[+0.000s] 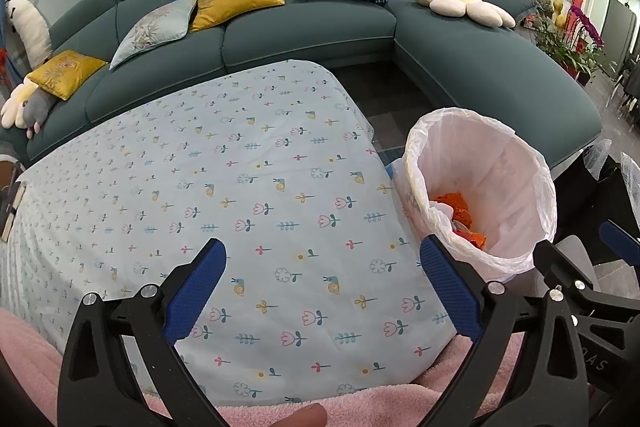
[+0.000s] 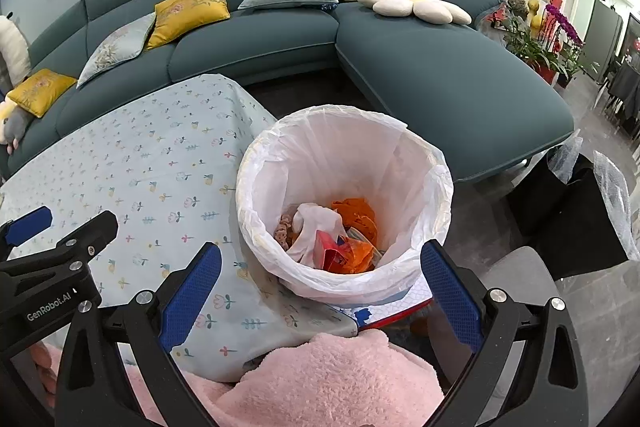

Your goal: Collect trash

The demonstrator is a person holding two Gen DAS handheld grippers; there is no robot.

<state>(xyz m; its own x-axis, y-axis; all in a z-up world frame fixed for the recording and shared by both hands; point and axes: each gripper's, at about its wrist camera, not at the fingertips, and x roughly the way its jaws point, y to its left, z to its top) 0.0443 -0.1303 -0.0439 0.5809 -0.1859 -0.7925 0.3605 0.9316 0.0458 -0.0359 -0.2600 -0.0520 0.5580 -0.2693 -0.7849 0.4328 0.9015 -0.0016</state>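
Observation:
A white-lined trash bin (image 2: 344,163) stands at the right end of the table and holds orange peel, a white wrapper and red packaging (image 2: 332,235). It also shows in the left wrist view (image 1: 492,183). My right gripper (image 2: 320,291) is open and empty, just above and in front of the bin. My left gripper (image 1: 324,283) is open and empty over the flowered tablecloth (image 1: 240,187). The left gripper also shows at the left of the right wrist view (image 2: 60,239).
A teal corner sofa (image 1: 320,39) with yellow and grey cushions, flower pillows and a red plush bear curves behind the table. Potted flowers (image 2: 552,39) stand at the right. Black boxes with bubble wrap (image 2: 576,211) sit right of the bin. A pink fleece sleeve (image 2: 320,383) lies below.

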